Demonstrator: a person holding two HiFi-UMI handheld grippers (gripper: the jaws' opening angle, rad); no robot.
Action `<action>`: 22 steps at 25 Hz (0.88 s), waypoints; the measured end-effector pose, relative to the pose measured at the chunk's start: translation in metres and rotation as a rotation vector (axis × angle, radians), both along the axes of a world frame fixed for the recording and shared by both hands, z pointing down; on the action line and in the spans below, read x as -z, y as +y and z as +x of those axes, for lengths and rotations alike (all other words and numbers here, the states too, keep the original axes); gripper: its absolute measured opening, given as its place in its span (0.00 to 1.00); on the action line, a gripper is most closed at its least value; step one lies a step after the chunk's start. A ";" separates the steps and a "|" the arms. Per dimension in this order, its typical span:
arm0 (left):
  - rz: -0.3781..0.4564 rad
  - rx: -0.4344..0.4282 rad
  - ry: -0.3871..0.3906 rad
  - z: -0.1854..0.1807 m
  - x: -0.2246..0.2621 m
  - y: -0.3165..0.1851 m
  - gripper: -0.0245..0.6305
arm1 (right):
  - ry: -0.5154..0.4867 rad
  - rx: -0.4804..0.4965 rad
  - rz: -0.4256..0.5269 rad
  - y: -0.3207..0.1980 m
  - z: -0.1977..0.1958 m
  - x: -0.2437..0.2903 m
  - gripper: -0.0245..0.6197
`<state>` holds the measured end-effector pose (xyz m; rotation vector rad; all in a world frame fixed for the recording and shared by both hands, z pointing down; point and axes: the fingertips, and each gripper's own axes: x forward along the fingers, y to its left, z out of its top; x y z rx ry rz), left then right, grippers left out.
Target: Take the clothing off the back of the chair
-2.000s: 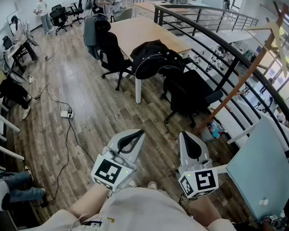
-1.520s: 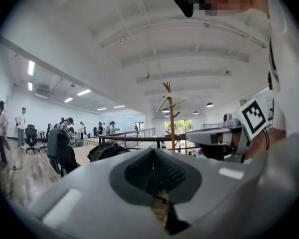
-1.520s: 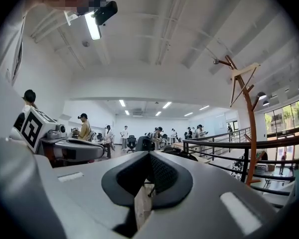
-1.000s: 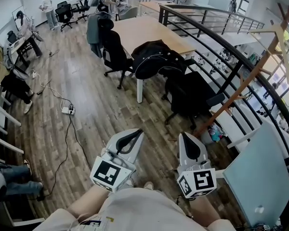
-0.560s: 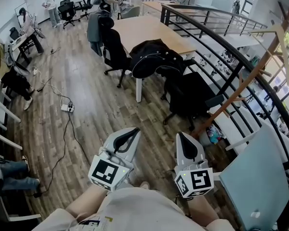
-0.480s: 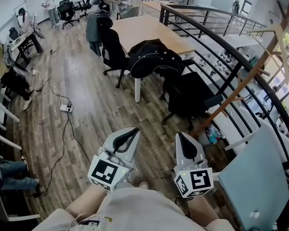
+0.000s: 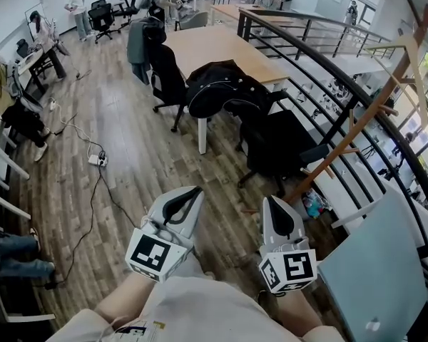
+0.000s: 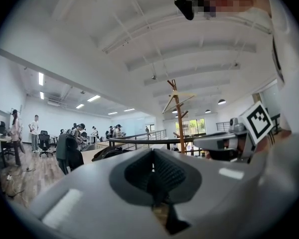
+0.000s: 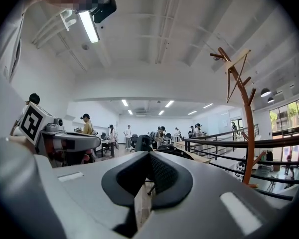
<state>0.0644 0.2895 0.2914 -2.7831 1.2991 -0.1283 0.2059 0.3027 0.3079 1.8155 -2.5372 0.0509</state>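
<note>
Jacket (image 7: 217,84) hangs over a chair (image 7: 244,107) back at 12 o'clock, well apart from both grippers.
It looks black, soft and light (likely to slump and slide once lifted), so a thick fold at the collar or shoulder, on top of the chair back, seems the best hold. Left gripper (image 7: 192,193) and right gripper (image 7: 271,201) both have their jaws closed on nothing.
</note>
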 end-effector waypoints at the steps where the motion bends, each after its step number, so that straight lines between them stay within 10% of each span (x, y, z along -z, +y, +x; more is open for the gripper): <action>1: 0.004 0.002 -0.001 0.000 0.002 -0.002 0.04 | -0.001 0.000 0.003 -0.002 0.001 0.001 0.04; 22: 0.004 -0.015 -0.002 -0.006 -0.013 -0.085 0.04 | 0.012 -0.022 0.017 -0.082 -0.008 -0.014 0.04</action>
